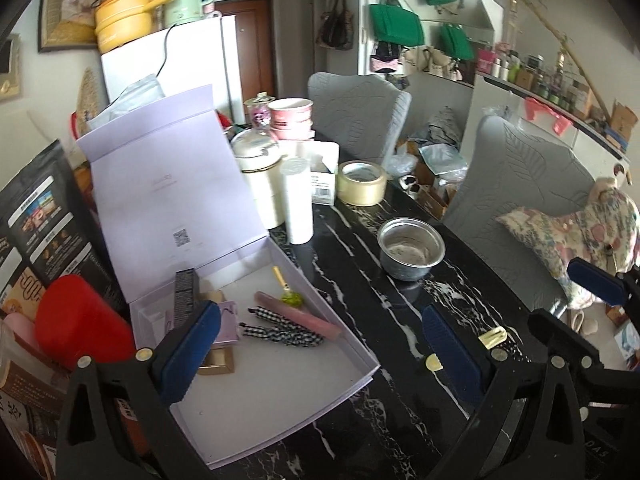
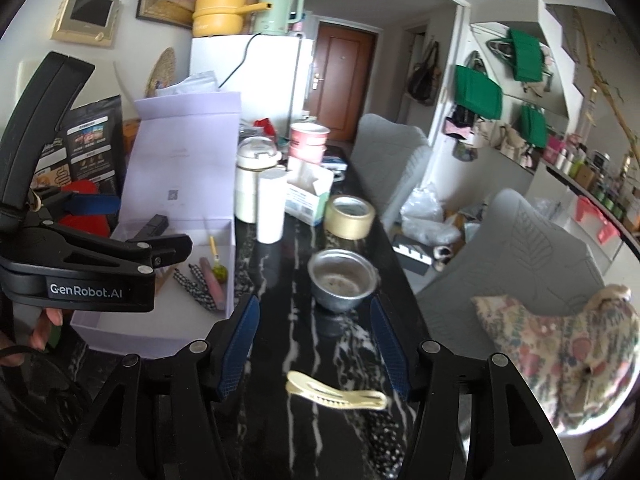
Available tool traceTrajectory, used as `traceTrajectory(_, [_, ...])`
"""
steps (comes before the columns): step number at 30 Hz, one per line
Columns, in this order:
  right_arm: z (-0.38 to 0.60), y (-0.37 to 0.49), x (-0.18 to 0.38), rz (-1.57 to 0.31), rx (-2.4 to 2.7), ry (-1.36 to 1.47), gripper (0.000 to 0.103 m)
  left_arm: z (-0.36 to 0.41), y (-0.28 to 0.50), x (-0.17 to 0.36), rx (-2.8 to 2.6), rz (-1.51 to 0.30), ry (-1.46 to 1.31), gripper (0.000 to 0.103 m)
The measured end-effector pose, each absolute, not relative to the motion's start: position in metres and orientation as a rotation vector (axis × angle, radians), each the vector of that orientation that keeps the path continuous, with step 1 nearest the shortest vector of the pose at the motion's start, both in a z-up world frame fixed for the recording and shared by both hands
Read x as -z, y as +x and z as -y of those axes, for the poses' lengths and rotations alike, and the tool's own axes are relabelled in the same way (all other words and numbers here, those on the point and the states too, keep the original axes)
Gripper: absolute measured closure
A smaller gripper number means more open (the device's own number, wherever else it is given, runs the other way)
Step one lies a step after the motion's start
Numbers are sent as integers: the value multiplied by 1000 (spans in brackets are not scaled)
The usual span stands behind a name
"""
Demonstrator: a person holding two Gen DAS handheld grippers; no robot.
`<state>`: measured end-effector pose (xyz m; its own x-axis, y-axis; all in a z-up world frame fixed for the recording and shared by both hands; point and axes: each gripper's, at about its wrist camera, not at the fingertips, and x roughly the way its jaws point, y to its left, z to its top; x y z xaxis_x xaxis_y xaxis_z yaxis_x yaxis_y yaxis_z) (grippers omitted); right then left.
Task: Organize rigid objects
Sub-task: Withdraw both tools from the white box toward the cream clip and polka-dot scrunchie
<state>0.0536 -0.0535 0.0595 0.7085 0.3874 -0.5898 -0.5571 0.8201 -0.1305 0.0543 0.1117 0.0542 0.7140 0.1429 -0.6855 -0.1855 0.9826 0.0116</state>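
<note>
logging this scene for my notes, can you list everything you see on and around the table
gift box: 1, lilac, lid up, left on table
pink tube: 1, in box
checked hair tie: 1, black-white, in box beside tube
green-yellow charm: 1, in box
black box: 1, upright in gift box
hair clip: 1, cream, on table between right fingers
steel bowl: 1, silver, mid table
tape roll: 1, tan, behind bowl
white cylinder: 1, beside gift box
cream jar: 1, behind cylinder
pink bowls: stacked, far end
table: 1, black marble
chairs: 2, grey, right side
left gripper: fingers wide open, empty
right gripper: fingers apart, not touching the clip
</note>
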Motion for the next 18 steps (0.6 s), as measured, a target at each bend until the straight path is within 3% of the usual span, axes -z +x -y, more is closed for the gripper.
traceTrajectory(18, [128,32,-49,-616,-369,-225,42,-52,58,-41,56,-791,-74,0])
